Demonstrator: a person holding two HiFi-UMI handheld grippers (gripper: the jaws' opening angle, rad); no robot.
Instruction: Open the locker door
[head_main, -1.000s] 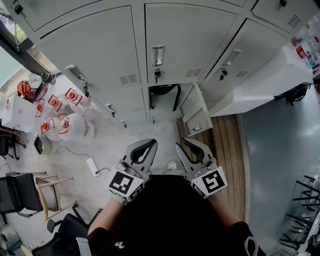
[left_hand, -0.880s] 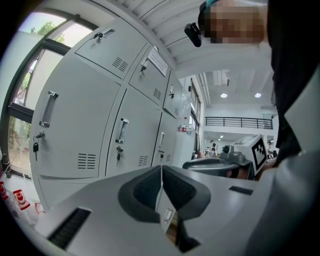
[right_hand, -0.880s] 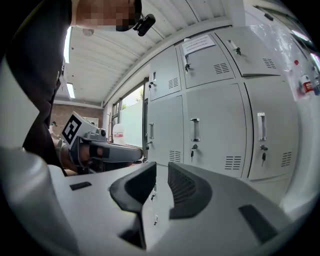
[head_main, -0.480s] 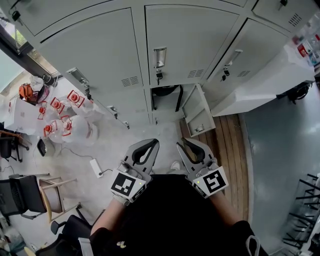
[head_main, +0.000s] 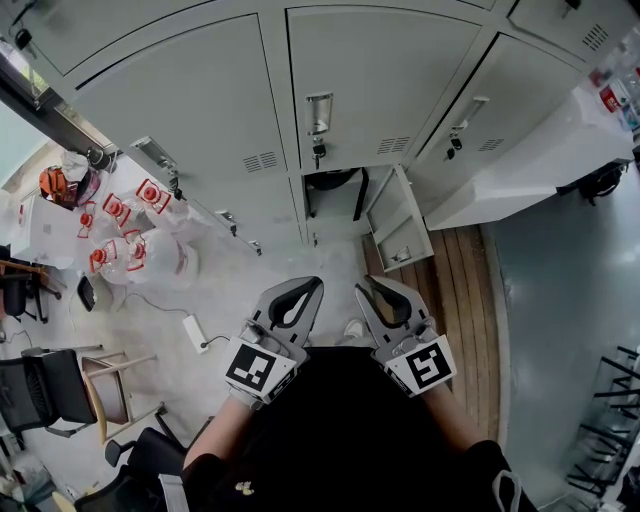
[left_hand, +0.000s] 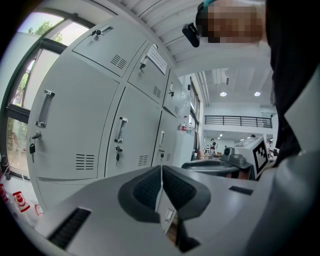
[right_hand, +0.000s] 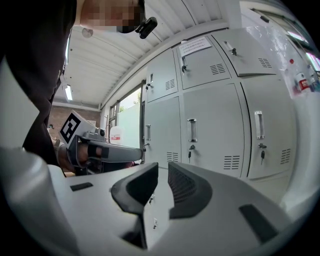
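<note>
Grey lockers (head_main: 380, 90) fill the upper half of the head view, above a pale floor (head_main: 240, 290) with a strip of wooden boards (head_main: 455, 285) at the right. White bags with red marks (head_main: 130, 245) lie at the left.

Little has changed over the last second. The whole scene has slid a touch down and to the right in the frame, so the head has tipped slightly. Both tools stay low at the centre of the frame, close to the person's body and well apart from the lockers.

The one real change is in the right hand-held gripper (head_main: 362, 288). Its jaws stood a little apart a moment ago and are now closing. In its own view the pads are drawn in to a thin slit with nothing between them. The left hand-held gripper (head_main: 315, 284) has its jaws pressed together along a single line and is likewise empty.

The locker door (head_main: 398, 225) of the lower centre compartment swings out toward the right of the frame, just as it did a second ago, showing a dark interior with something black inside. Every other door in view looks closed, with handles and keys in place.

Judged from this, neither tool is working on a door. Either the open lower door is the finished job and the right jaws are simply settling, or another door is meant and the reach has not begun. The pictures do not say which.
</note>
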